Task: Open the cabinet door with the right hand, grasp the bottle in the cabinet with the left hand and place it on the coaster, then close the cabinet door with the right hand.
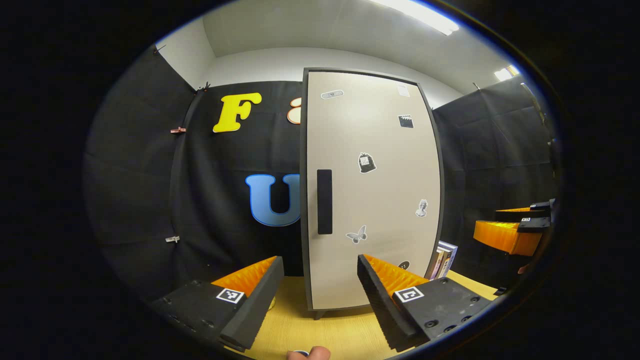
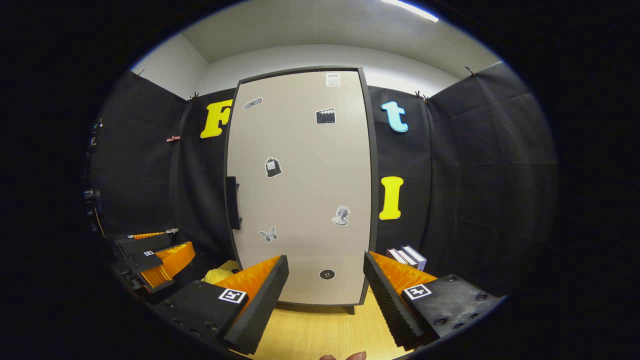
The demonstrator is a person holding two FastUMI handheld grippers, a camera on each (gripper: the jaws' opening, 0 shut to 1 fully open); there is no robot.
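A black cloth booth under a pale ceiling closes in a light wooden bench [image 2: 320, 330], and on it stands a tall cabinet [image 2: 300, 185] on short legs. Its pale door [image 1: 370, 190], dotted with small stickers, sits flush in the dark frame, so the task looks not yet begun: the door is to be opened, the bottle lifted out and set on the coaster, then the door shut. The bottle is presumably behind the door; I cannot make out a coaster. A few books [image 2: 409, 257] lean beside the cabinet. The dark handle [image 1: 324, 201] runs down the door's left edge, untouched. The right tool [image 2: 325, 295] hangs wide open and empty before the door. The left tool [image 1: 320, 295] is likewise spread wide, holding nothing.
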